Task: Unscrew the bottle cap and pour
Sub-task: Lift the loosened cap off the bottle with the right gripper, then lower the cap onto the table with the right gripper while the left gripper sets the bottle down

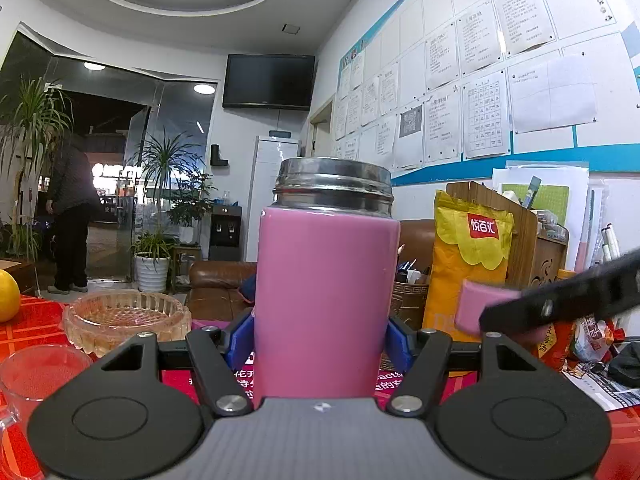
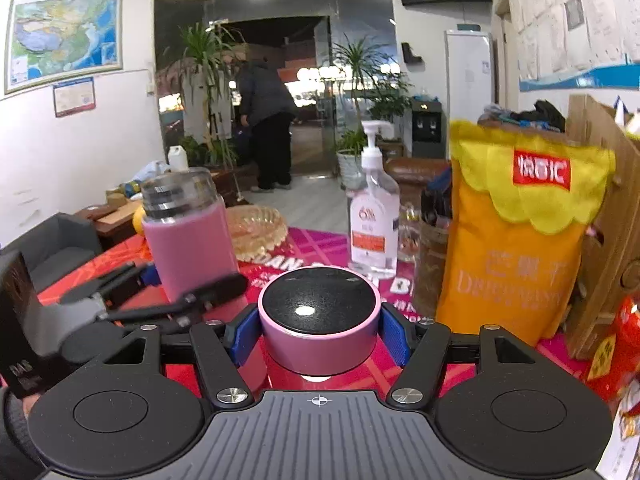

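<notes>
Cap's off, so the unscrew step is done & pouring comes next, by my read. The left hand-held gripper [image 1: 320, 340] clamps the pink bottle [image 1: 326, 300] low on its body, blue pads [image 1: 240, 340] pressed to both sides; the bottle stands upright w/ its bare steel threaded neck [image 1: 334, 186] open at the top. The right hand-held gripper [image 2: 319, 336] is closed around the pink cap [image 2: 319, 320], black top facing up, held just above the worktop [image 2: 320, 242] & well right of the bottle.

Next move, as I see it: park the cap somewhere out of the way on the worktop, then tip the bottle toward a vessel. A clear glass cup [image 1: 38, 376] sits at the left gripper's lower left, near the bottle; prob. the target, tho can't be sure. The grip is low on a tall body, so tilt slowly or it may swing.

Surface: red/magenta printed cloth, cluttered. Cut-glass ashtray [image 1: 126, 318] behind-left of the bottle, yellow fruit [image 1: 8, 294] at the far left edge, orange-yellow snack bag [image 2: 516, 236] to the right, pump bottle of clear gel [image 2: 374, 216] behind the cap.

Room: office/lobby w/ potted plants [image 1: 160, 200], wall TV [image 1: 269, 82], notice board w/ papers [image 1: 480, 72], map [image 2: 64, 36], glass doors & a person in dark clothes [image 2: 268, 120] standing there.
</notes>
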Demonstrator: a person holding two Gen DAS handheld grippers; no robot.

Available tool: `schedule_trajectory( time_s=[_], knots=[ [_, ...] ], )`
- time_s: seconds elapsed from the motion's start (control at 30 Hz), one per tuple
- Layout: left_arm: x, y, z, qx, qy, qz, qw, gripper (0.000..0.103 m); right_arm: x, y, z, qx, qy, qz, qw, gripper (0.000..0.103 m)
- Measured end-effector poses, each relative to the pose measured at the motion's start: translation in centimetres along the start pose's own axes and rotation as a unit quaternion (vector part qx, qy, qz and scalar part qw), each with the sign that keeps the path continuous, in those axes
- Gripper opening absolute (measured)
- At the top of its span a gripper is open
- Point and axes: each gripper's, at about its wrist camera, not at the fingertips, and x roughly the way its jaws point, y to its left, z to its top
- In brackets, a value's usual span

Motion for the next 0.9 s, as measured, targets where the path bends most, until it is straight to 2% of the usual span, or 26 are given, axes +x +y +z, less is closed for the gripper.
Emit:
schedule_trajectory(
  time_s=[0.9],
  knots=[
    [-0.2, 0.8, 0.0, -0.007, 0.002, -0.006, 1.0000, 0.068, 3.9, -2.2, -6.3, 0.039, 0.055, -0.034, 0.997, 0.064]
  ],
)
